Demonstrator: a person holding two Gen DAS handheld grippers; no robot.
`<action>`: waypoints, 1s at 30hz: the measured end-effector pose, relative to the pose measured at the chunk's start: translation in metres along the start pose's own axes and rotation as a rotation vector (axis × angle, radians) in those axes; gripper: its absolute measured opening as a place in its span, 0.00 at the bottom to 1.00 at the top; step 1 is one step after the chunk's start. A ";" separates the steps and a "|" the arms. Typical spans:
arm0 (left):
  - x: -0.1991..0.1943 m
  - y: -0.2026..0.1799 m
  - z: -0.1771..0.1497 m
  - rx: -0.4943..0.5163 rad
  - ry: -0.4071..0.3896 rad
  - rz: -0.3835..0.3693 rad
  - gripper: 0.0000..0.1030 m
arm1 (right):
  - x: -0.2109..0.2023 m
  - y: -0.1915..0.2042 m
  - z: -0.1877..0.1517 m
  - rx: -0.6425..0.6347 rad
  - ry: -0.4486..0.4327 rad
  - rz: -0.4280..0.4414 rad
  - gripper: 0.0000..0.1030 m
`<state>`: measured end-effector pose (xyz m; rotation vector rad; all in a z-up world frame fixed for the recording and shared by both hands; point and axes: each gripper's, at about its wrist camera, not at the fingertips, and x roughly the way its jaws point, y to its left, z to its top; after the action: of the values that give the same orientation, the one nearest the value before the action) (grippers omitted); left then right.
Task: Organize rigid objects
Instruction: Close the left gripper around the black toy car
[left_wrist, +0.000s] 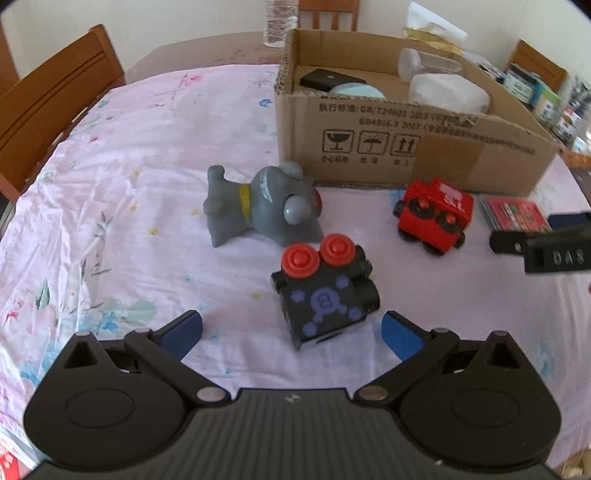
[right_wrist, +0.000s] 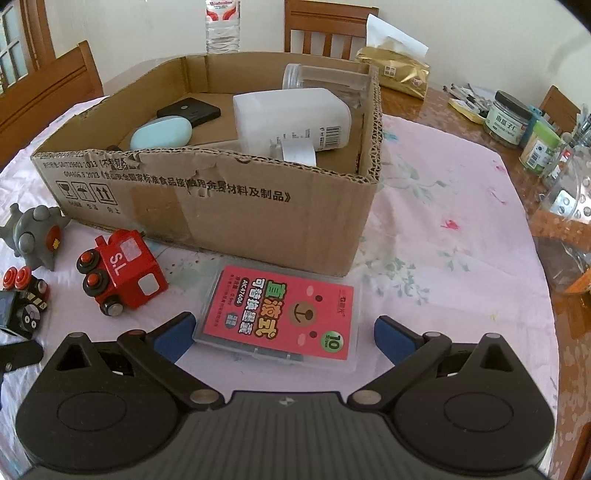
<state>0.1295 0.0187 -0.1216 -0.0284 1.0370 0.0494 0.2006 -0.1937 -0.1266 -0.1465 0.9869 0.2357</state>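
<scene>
- Left gripper (left_wrist: 291, 330): jaws wide apart, nothing held. Black toy (left_wrist: 325, 291) lies on the cloth (left_wrist: 129, 206) between and just ahead of the blue fingertips (left_wrist: 186, 330), frame centre, touching neither.
- Grey toy (left_wrist: 262, 205) lies on its side just beyond the black toy, nearly touching it, with the box (left_wrist: 406, 147) front wall close behind.
- Red train (left_wrist: 434, 214) sits right of centre, tipped on its side, wheels facing the camera, close to the box wall.
- Right gripper (right_wrist: 284, 332): jaws spread, empty. Pink case (right_wrist: 280, 314) lies flat between the fingers, lower centre, its far edge just beside the box front.
- In the left view the right gripper's body shows at the right edge, beside the case.
- Box, upper centre of the right view, open top; inside: black slab (right_wrist: 188, 109), pale blue oval case (right_wrist: 161, 132), white jug (right_wrist: 295, 118) on its side, clear jar (right_wrist: 325, 79) at the back right.
- Behind the box: water bottle (right_wrist: 222, 27), chairs (right_wrist: 44, 99), gold pack (right_wrist: 400, 74). Far right: jars and clutter (right_wrist: 513, 118) on bare table.
</scene>
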 end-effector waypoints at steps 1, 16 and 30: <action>0.001 0.000 0.000 -0.010 -0.003 0.007 1.00 | 0.000 0.000 0.000 -0.007 -0.001 0.004 1.00; 0.005 -0.006 0.004 -0.186 -0.015 0.113 1.00 | 0.002 -0.008 0.001 -0.098 -0.019 0.069 1.00; -0.006 -0.029 0.002 -0.215 -0.072 0.137 0.59 | 0.001 -0.013 -0.005 -0.157 -0.053 0.114 1.00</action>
<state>0.1294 -0.0104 -0.1152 -0.1495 0.9565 0.2848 0.2001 -0.2074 -0.1300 -0.2263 0.9246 0.4203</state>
